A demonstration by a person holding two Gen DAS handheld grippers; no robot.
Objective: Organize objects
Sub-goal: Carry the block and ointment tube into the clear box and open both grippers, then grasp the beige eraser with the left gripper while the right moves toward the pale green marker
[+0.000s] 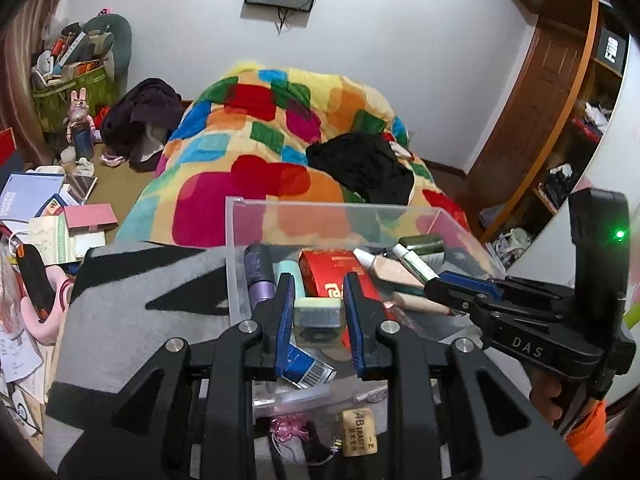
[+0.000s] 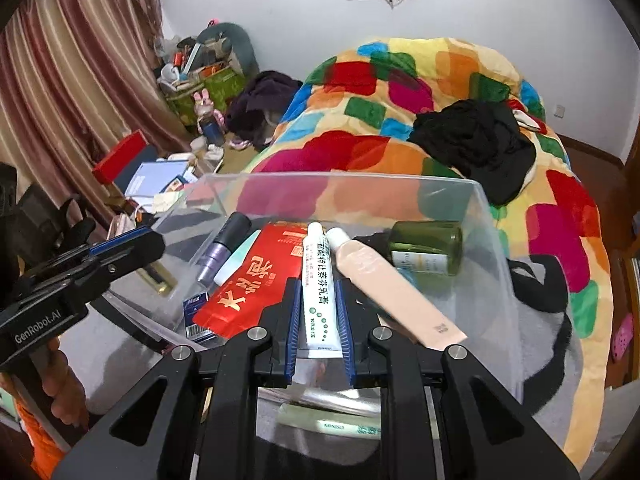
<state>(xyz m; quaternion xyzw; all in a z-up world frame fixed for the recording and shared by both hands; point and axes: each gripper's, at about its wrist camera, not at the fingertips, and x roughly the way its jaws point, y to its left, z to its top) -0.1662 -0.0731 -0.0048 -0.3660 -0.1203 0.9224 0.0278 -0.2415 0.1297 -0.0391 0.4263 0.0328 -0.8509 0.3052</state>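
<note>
Clear plastic bin [image 2: 496, 248] holds red packet [image 2: 256, 280], beige tube [image 2: 392, 284], green bottle [image 2: 428, 246]. Left gripper [image 1: 319, 312] pinches pale green eraser [image 1: 319, 312] over the bin; right gripper [image 2: 319, 316] pinches white ointment tube [image 2: 318, 292].

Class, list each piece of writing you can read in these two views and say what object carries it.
"DAS": on the right tongs, seen from the left wrist.
"GenRobot.AI": on the left tongs, seen from the right wrist.
"4B ERASER": on the tan eraser.
"MINISO": on the pale green tube.
"Max": on the blue box.
Chinese print on the white tube and red packet: not transcribed.
</note>
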